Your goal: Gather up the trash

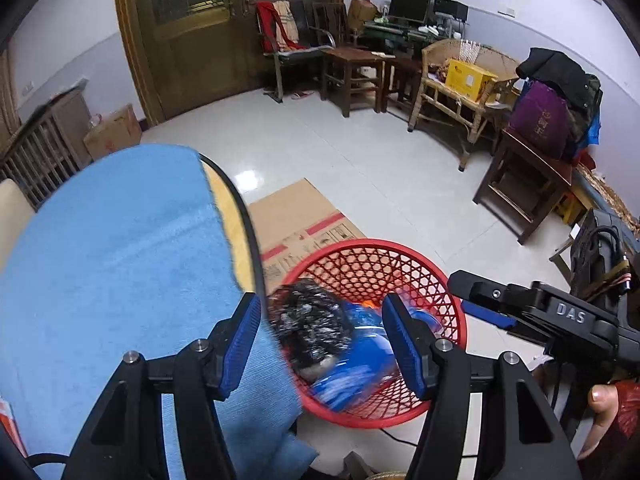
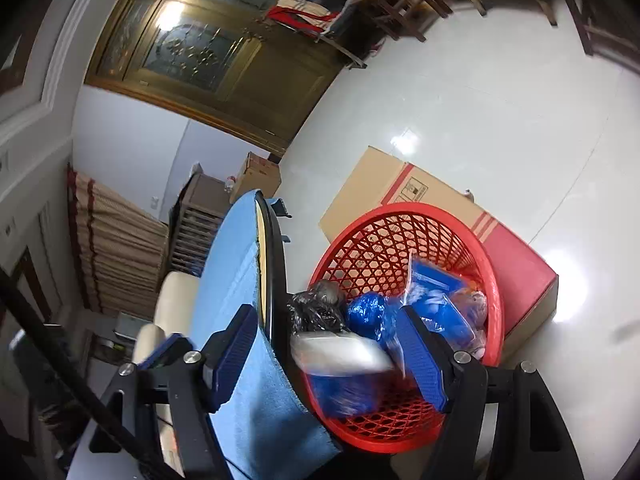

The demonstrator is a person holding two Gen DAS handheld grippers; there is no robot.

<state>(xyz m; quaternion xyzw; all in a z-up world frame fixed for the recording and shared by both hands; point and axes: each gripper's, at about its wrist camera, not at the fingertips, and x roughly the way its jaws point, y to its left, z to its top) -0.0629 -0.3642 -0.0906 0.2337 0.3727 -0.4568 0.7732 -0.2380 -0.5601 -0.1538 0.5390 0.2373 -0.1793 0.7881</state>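
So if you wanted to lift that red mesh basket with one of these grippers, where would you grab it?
Probably the red basket's rim on its far, open-floor side, coming down from above with one finger inside and one outside. The rim is a thin solid band, easy to pinch, and the wall flares upward. The near side sits against the blue-covered table, and bags crowd the middle.

Left gripper (image 1: pixel 320 344): matte black frame w/ triangular cut-outs, silver screw heads at the pivots, two fingers (image 1: pixel 238 344) faced w/ ribbed blue pads. Right gripper (image 2: pixel 326 354): same build, black arms, silver screws, blue ribbed fingers (image 2: pixel 236 354); in the left wrist view its black body carries raised "DAS" lettering, a small screw near the tip, a blue pad underneath. Black cable crosses the right wrist view lower left. Hand (image 1: pixel 602 416) w/ red patterned sleeve at the cuff.
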